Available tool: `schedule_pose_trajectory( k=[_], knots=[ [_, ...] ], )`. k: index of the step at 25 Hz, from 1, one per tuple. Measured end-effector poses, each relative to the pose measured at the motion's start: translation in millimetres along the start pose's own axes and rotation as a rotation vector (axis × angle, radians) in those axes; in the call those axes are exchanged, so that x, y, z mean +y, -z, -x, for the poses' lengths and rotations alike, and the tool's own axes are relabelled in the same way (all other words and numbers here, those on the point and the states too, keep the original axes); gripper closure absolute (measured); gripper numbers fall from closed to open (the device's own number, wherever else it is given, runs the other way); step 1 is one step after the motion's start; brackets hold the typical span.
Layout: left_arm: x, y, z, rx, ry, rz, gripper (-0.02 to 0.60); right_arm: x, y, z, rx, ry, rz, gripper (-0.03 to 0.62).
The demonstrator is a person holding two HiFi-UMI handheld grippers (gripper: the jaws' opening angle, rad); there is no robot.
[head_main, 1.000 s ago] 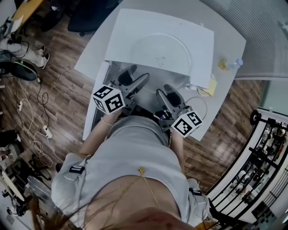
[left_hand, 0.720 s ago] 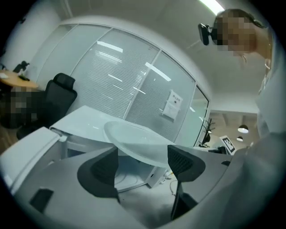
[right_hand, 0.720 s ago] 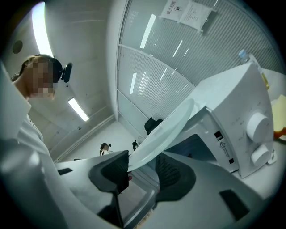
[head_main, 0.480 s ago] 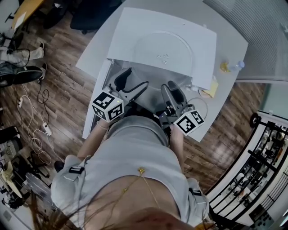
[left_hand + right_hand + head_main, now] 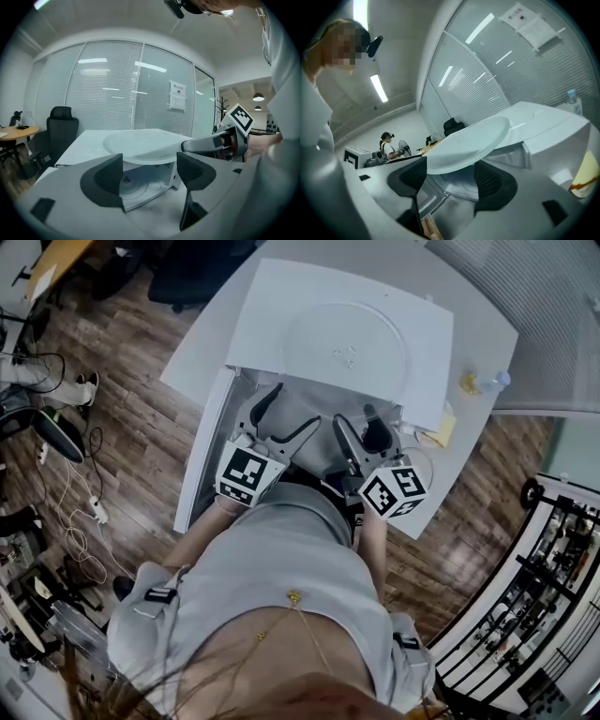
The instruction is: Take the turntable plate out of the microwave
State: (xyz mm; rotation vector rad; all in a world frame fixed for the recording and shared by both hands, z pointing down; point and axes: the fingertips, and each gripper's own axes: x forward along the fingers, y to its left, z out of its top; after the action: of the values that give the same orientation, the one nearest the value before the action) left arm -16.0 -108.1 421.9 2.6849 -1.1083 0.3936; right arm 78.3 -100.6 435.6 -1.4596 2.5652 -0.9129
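My left gripper (image 5: 289,411) and right gripper (image 5: 358,427) both stand wide with nothing between their pads. Each has just been opening, and they sit side by side, pointing into the mouth of the microwave. Beneath them is the white table (image 5: 473,329), the biggest thing here, and straight ahead of the tips stands the microwave (image 5: 272,315). Its door (image 5: 200,456) is swung open just outside my left gripper. The turntable plate (image 5: 345,341) is out of the cavity. It lies flat on the microwave's roof, above and beyond both pairs of tips and touching neither, and its near rim seems to jut a little past the front edge, over the opening. Well off beyond my right gripper a small bottle (image 5: 489,378) stands on the table. I judge the job as good as done, so the step in hand is letting go cleanly and backing away. To do that well I would keep both pairs of jaws spread and draw the grippers straight back and low, under that overhanging rim rather than up past it. A knock from below could send smooth glass sliding off a smooth roof. I would also watch the door beside my left gripper.
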Motion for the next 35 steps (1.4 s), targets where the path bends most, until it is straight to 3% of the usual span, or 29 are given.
schedule_pose_trajectory(
  k=[3,6,11,21,30,35],
  knots=[
    [-0.8,-0.6,-2.3,0.003,0.005,-0.001,0.229,-1.6,1.1,10.3,0.013,0.081,0.082,0.292],
    [0.2,-2.5,-4.0,0.000,0.008,0.007,0.229,-2.0,-2.3,21.8,0.031,0.168,0.234,0.290],
    [4.8,-2.1,-11.2,0.005,0.002,0.016,0.229,-7.1,-15.4,21.2,0.012,0.230,0.365,0.290],
    [15.9,-11.5,-28.8,0.005,-0.025,-0.033,0.229,-19.4,-26.7,1.1,0.011,0.280,0.377,0.290],
    [31.6,-12.7,-39.3,0.001,-0.035,-0.011,0.230,-24.9,-33.0,-13.4,-0.009,0.310,0.352,0.290],
    [35.3,-10.5,-41.7,0.003,-0.013,0.039,0.230,-25.1,-33.7,-17.8,-0.016,0.325,0.348,0.290]
  ],
)
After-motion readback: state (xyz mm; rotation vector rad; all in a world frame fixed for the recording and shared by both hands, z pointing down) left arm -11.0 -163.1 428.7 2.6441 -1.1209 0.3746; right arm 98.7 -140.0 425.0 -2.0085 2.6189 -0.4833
